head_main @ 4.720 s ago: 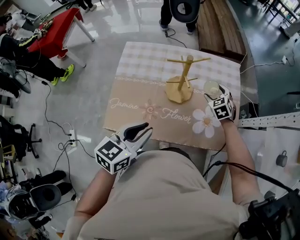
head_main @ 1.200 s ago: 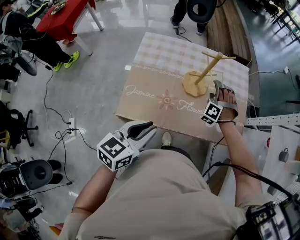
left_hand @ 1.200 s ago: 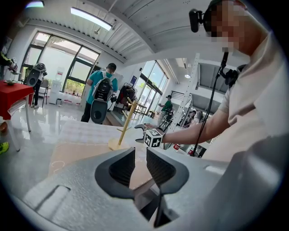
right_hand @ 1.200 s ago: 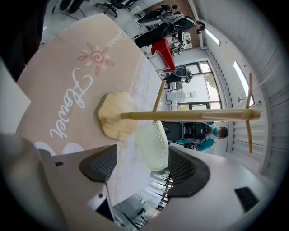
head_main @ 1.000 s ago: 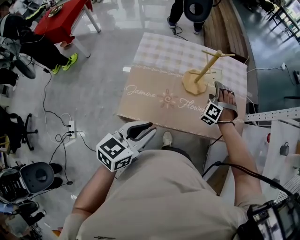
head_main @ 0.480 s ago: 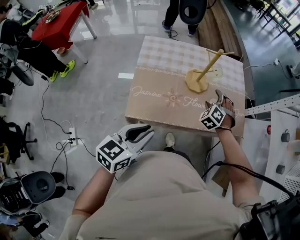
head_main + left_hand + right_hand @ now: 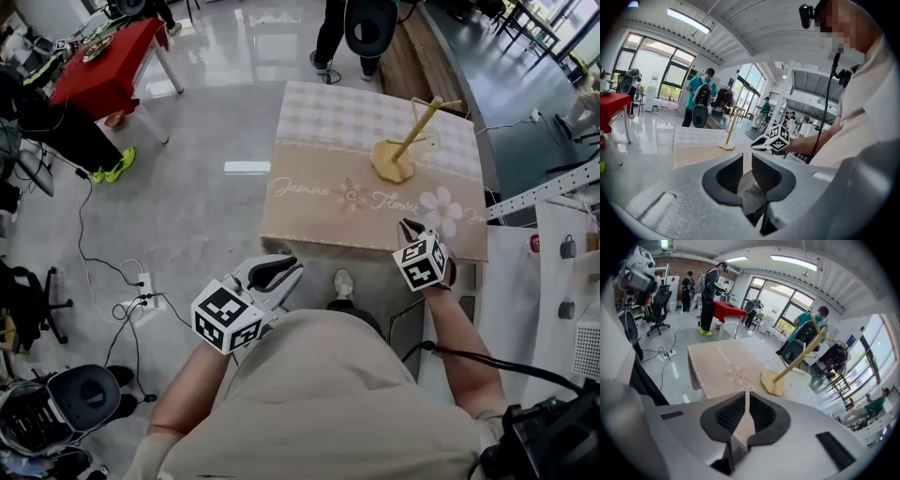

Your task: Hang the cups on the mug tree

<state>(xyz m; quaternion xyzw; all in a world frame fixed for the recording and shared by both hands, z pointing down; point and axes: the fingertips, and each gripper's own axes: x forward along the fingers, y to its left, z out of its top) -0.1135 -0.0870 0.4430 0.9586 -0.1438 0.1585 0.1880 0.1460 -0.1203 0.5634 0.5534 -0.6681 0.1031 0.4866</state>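
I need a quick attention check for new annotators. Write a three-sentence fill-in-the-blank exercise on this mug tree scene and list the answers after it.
The tablecloth under the mug tree carries the printed words Jasmine ___.
The side table at the far left of the head view wears a ___ cloth.
The left tongs hover short of the tablecloth's near edge, over the ___.
Missing words: Flower; red; floor.

On the far side, a standing person in dark trousers (image 7: pixel 330 37) is cut off at the waist by the picture's top edge. A pale translucent shape (image 7: pixel 427 142) just right of the wooden mug tree (image 7: pixel 412 131) is too small to identify.
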